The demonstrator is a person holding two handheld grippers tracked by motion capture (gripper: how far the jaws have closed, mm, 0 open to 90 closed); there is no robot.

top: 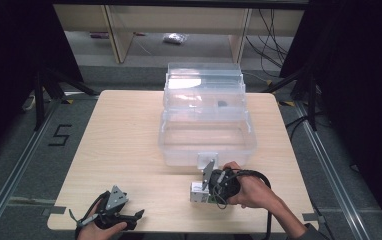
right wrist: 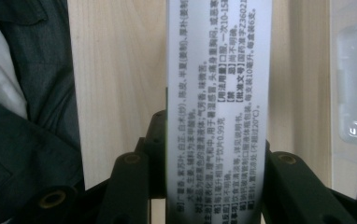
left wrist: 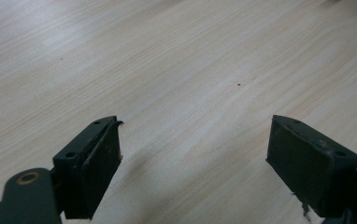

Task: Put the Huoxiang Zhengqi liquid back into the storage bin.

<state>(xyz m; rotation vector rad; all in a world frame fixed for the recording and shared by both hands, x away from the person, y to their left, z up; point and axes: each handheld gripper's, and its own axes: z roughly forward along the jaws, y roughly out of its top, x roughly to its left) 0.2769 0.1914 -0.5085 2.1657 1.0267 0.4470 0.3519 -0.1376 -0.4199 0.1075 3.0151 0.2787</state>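
Note:
A small white carton (top: 197,192) printed with black text sits just above the table (top: 119,150), in front of a clear plastic storage box (top: 170,142) whose lid stands open. My right gripper (top: 204,191) is shut on the carton. In the right gripper view the carton (right wrist: 218,70) runs up between the two black jaws of the right gripper (right wrist: 211,142). My left gripper (top: 138,215) rests near the table's front left edge. In the left gripper view the left gripper (left wrist: 193,140) is open, with bare wood between its jaws.
The clear box has a front latch (top: 208,159) facing me and a small dark item (top: 222,104) inside near the back. A dark garment (right wrist: 22,116) lies at the left of the right gripper view. Shelving and cables stand beyond the table.

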